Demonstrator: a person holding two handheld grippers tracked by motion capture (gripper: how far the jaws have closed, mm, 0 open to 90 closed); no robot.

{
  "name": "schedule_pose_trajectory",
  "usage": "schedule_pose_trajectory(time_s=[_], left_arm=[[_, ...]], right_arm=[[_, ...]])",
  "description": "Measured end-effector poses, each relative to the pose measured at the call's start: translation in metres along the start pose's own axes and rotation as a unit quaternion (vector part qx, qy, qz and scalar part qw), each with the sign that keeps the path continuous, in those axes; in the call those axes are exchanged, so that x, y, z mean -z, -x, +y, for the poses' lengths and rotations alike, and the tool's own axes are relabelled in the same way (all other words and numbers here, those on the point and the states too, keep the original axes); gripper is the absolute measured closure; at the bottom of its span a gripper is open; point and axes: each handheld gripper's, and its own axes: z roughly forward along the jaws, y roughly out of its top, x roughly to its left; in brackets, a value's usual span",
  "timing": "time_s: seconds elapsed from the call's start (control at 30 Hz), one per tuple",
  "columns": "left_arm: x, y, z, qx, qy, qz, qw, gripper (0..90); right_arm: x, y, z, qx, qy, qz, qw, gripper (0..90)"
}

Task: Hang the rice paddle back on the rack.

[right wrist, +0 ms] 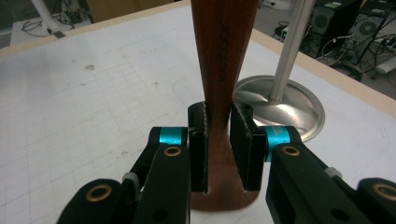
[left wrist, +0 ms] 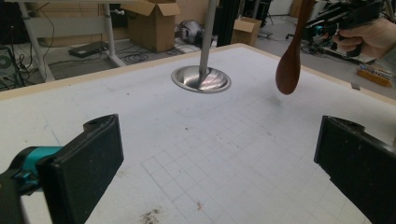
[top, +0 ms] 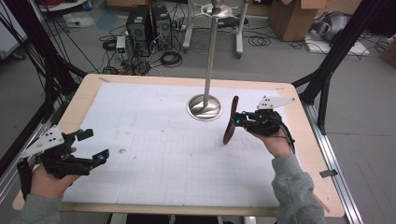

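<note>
Light wooden tabletop [top: 84, 100] covered by a white gridded paper sheet [top: 154, 140], faint brown specks on the sheet near its left-centre. Beyond the far edge: grey floor with two black computer towers [top: 148, 29], loose cables, cardboard boxes [top: 292, 18].

Tall polished metal stand with round domed base [top: 204, 108] and thin upright pole, set on the sheet toward the far right-centre of the tabletop; hooked fitting at the pole's top.

Dark reddish-brown wooden spoon [top: 230, 120], held off the sheet just right of the stand base, roughly upright with a slight tilt, bowl end low, handle end up. In left gripper view, spoon bowl [left wrist: 288, 70] hanging clear of the paper, faint shadow underneath. In right gripper view, spoon handle [right wrist: 224, 56] with stamped lettering, illegible.

Right hand-held gripper [top: 240, 121], black with teal accents, grey three-cornered plate on top, pinching the spoon at mid-handle, both pads pressed against the wood.

Left hand-held gripper [top: 93, 147], same build, low over the near-left corner of the tabletop, jaws spread wide, nothing between them, well apart from spoon and stand.
</note>
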Motion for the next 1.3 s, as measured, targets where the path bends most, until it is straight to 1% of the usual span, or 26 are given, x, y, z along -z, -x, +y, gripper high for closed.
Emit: schedule_pose_trajectory(time_s=[0.23,0.43,0.47,0.53,0.67,0.83,0.93,1.0,1.2,1.3], left_arm=[[-0.001,0.0,-0.001,0.0,-0.001,-0.001,1.0,1.8],[-0.001,0.0,-0.001,0.0,-0.001,0.0,1.0,1.8],[-0.001,0.0,-0.001,0.001,-0.001,0.0,1.0,1.8],[-0.001,0.0,-0.001,0.001,-0.001,0.0,1.0,1.8],[-0.001,0.0,-0.002,0.002,-0.002,-0.001,1.0,1.8],[0.0,0.0,-0.002,0.002,-0.002,0.0,1.0,1.8],[0.001,0.0,-0.002,0.003,-0.002,0.0,1.0,1.8],[0.001,0.0,-0.003,0.003,-0.002,0.001,1.0,1.8],[0.004,0.0,-0.004,0.004,-0.002,0.003,1.0,1.8],[0.005,0.0,-0.004,0.006,-0.002,0.005,1.0,1.8]], right_arm=[[0.007,0.003,0.001,-0.005,0.018,-0.004,0.9998,77.3],[0.011,0.004,0.004,-0.008,0.027,-0.011,0.9995,77.3],[0.012,0.005,0.005,-0.009,0.029,-0.009,0.9995,77.3],[0.013,0.005,0.008,-0.006,0.034,-0.013,0.9993,77.3],[0.017,0.006,0.013,-0.011,0.038,-0.015,0.9991,77.3],[0.02,0.009,0.02,-0.01,0.044,-0.019,0.9988,77.3],[0.022,0.011,0.024,-0.008,0.051,-0.024,0.9984,77.3],[0.024,0.012,0.026,-0.011,0.057,-0.026,0.998,77.3],[0.028,0.015,0.035,-0.006,0.067,-0.03,0.9973,77.3],[0.028,0.016,0.039,-0.004,0.067,-0.031,0.9973,77.3]])
